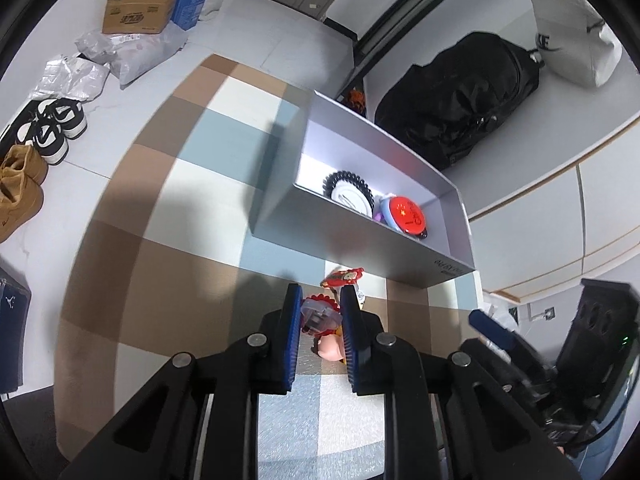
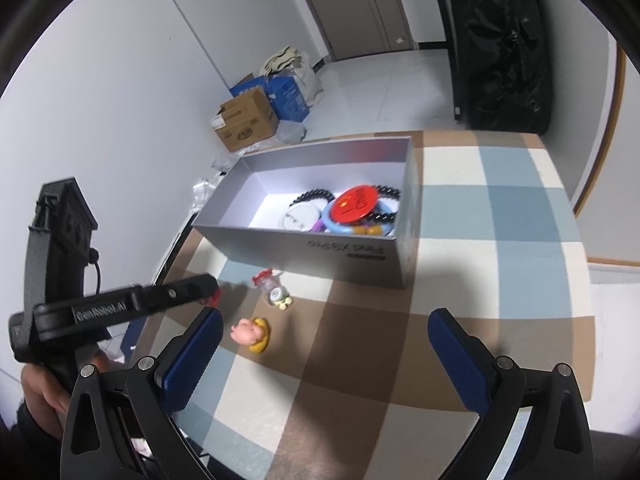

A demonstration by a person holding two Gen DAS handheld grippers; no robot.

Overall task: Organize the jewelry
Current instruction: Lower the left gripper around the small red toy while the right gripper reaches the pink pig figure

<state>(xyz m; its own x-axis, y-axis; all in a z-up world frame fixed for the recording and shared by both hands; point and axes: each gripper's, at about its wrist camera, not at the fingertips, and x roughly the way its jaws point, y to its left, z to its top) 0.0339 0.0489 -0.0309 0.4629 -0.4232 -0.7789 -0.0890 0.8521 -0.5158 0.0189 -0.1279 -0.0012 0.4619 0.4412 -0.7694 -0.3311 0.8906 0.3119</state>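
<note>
1. two tongs are in play over a checked desk (image 2: 500, 264), and both face the grey box (image 2: 320, 248) where the sorted pieces are collected

2. left tongs (image 1: 320, 332) have their blue pads drawn narrow around a small clear-and-red trinket (image 1: 320, 316); the pads look pressed to its sides, so i judge it gripped, though the right wrist view hides the contact behind the tool arm

3. that trinket sits low, just short of the box's near wall, which suits a lift over the rim rather than a push

4. right tongs (image 2: 324, 344) stand wide apart and hold nothing; they hover above the desk near the loose pieces, probably waiting for a turn so the two tools do not crowd one spot

5. still loose on the desk: a pink and yellow figure (image 2: 252, 334) close to the right tongs' left pad, and a small clear charm with pale beads (image 2: 276, 290) nearer the box wall

6. inside the box, gathered at one end, lie a red round badge (image 2: 358, 204), a black bead bracelet (image 2: 314, 196), a white disc (image 2: 300, 216) and a blue ring (image 2: 340, 226); the other end is bare floor

7. the job seems more than half done, with the gripped trinket and two loose pieces left to go in
</note>
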